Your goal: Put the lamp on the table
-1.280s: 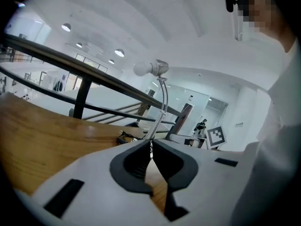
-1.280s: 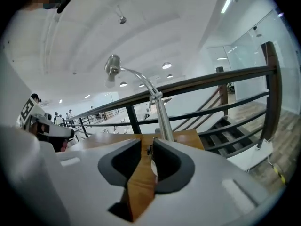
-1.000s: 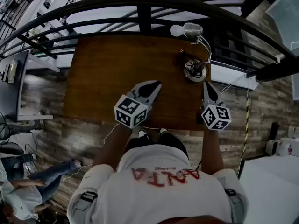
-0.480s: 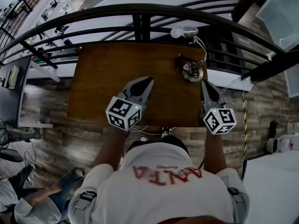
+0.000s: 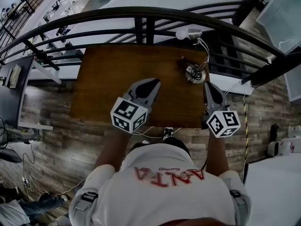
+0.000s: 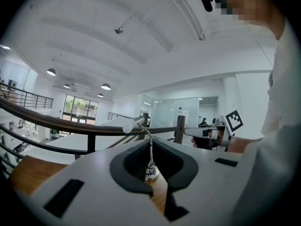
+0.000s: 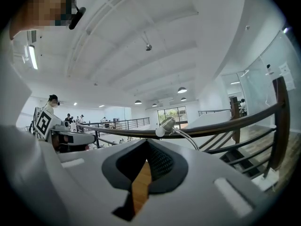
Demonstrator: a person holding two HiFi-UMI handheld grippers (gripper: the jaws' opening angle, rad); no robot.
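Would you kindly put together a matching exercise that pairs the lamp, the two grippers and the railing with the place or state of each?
Things:
1. lamp
2. left gripper
3. right gripper
4. railing

Places or states:
A. shut, near the table's right edge
B. curves beyond the table's far side
C. stands on the table's far right corner
D. shut, above the table's middle

Pairs: 1-C, 2-D, 3-A, 4-B.
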